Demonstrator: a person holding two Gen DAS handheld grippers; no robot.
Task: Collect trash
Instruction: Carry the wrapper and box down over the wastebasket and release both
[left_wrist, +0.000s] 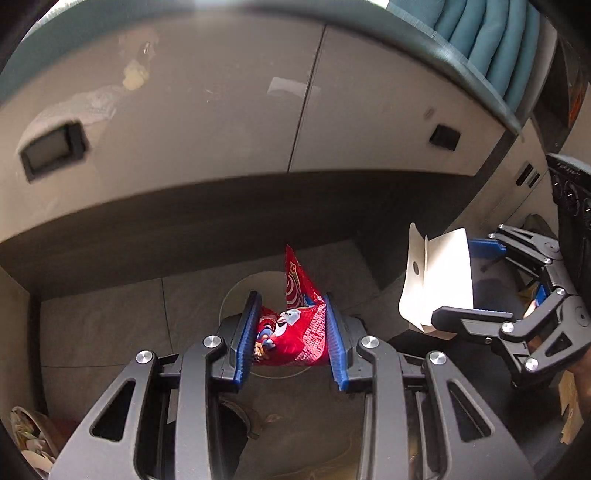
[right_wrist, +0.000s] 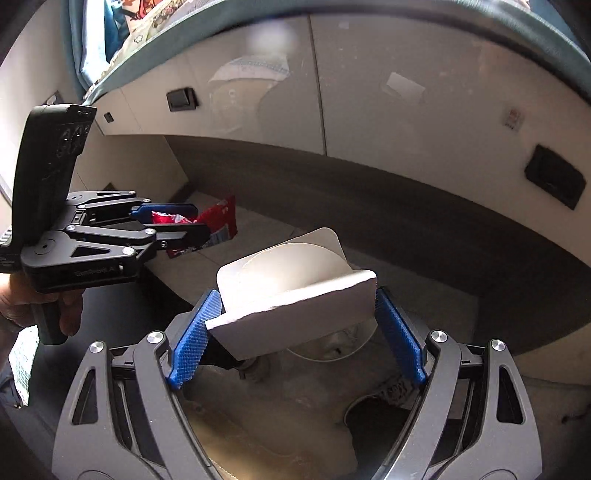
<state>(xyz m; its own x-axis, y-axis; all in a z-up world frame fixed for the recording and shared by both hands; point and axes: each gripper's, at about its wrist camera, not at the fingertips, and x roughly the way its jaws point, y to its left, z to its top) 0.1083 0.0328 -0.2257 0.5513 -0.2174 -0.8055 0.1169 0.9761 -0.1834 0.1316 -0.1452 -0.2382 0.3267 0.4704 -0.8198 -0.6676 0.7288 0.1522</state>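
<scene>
The left gripper (left_wrist: 291, 332) has its blue-padded fingers (left_wrist: 246, 334) clenched on a crumpled red snack wrapper (left_wrist: 295, 332). The wrapper's bulk is squeezed between the pads, and one long pointed end sticks up and away from the fingers, so its long axis runs roughly along the gripper's pointing direction. From the right wrist view the same wrapper (right_wrist: 218, 221) juts out past the fingertips toward the right of the picture.

The right gripper (right_wrist: 295, 325) grasps a folded white paper plate (right_wrist: 291, 291) across its width, each blue pad pressed against one edge. The plate is bent into a trough, with its fold line running from one finger to the other and its curved rim rising away from the camera. In the left wrist view the plate (left_wrist: 436, 280) stands nearly upright, its open edges pointing up.

Both pieces of trash are held in the air above a grey tiled floor (left_wrist: 110, 325), in front of pale cabinet doors (left_wrist: 207, 110) with dark recessed handles (left_wrist: 53, 149). A pale round rim shows on the floor beneath each gripper; what it belongs to is unclear. A person's hand (right_wrist: 48, 306) grips the left tool's handle.
</scene>
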